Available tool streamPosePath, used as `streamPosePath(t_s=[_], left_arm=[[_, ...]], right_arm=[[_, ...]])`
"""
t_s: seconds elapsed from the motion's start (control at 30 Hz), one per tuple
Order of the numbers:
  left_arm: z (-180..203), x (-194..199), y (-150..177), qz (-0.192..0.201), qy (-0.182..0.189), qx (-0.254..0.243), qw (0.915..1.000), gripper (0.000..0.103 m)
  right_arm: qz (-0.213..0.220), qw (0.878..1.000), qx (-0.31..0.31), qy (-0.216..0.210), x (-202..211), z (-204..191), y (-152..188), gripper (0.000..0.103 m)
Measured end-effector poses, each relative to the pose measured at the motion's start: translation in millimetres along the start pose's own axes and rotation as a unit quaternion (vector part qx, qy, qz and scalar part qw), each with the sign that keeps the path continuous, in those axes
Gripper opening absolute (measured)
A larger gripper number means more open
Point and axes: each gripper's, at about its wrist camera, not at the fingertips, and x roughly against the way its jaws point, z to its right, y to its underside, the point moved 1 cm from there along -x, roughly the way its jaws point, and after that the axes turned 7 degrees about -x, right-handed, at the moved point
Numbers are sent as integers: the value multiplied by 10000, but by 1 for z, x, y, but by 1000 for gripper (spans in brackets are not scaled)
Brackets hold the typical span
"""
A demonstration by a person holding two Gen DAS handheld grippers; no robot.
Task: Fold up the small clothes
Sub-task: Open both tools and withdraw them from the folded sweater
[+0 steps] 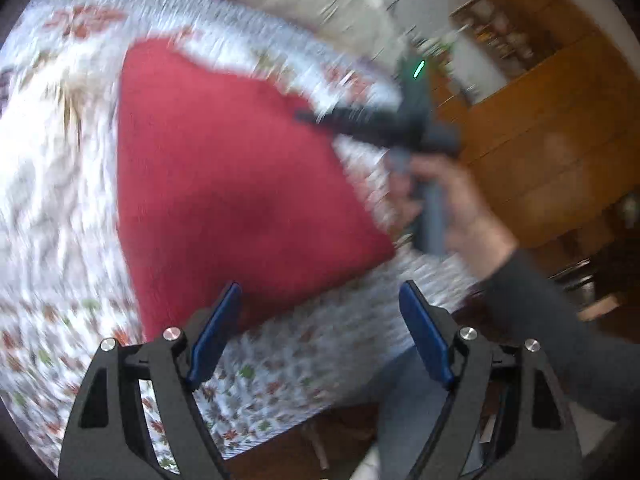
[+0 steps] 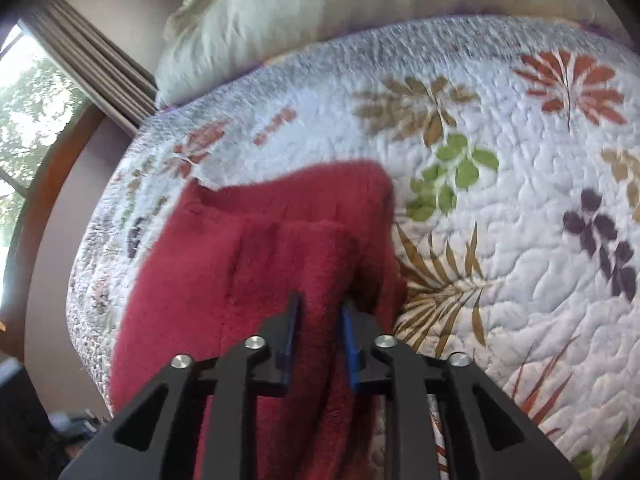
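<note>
- Bedroom setting: a bed covered with a white quilted bedspread printed with red, green and brown leaves, a pale cream pillow at its head, a curtained window on one side and wooden cabinets on the other.
- Spread on the bedspread lies the red fleecy cloth, a soft garment or small blanket; I cannot tell which. Most of it lies flat, with one edge lifted.
- Handling, as a judgement: it looks light, limp and thick-piled. It should drape and sag rather than hold a crease, it will not slip easily from padded fingers, and nothing about it is fragile. Corners or a hem edge look like the best places to hold, since a pinch mid-panel would bunch it.
- Right tongs: the blue-padded fingers are drawn close together with a raised ridge of the red cloth between them, so they appear clamped on it near its edge.
- Left tongs: blue pads set wide apart, nothing between them, hovering over the near edge of the cloth and the bedspread.
- A hand in a dark grey sleeve grips the right tool's handle, reaching in over the cloth's right edge; the left view is motion-blurred.
</note>
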Motion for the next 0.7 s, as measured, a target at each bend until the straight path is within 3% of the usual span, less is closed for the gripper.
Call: streamPosePath(t_s=[0.03, 0.13, 0.23, 0.3, 0.33, 0.4, 0.5, 0.57, 0.7], left_arm=[[-6, 13, -15, 208, 77, 60, 9997, 87], [-39, 22, -60, 543, 207, 347, 9977, 87], [-73, -10, -93, 341, 397, 645, 9965, 87], [-98, -40, -101, -4, 296, 895, 9955, 85], [-115, -60, -102, -197, 220, 1060, 9939, 81], [-136, -78, -99, -263, 273, 1286, 9910, 80], [-133, -75, -101, -238, 315, 1305, 9907, 80], [-125, -56, -105, -67, 310, 1178, 9925, 80], [-86, -25, -83, 123, 621, 677, 9957, 79]], right_arm=[[179, 9998, -62, -54, 13, 1, -1, 30], [541, 9974, -230, -412, 41, 0, -4, 30], [274, 9965, 24, -790, 39, -14, -1, 30], [-68, 9966, 109, -815, 20, -16, 0, 28], [-245, 9974, 41, -683, 4, -10, 0, 25], [-479, 9982, -69, -363, -23, 8, -2, 4], [-579, 9967, -246, -510, -30, 23, -6, 0], [-385, 9978, -4, -536, -6, 12, -2, 10], [-250, 9940, 382, -998, 37, -14, 26, 11]])
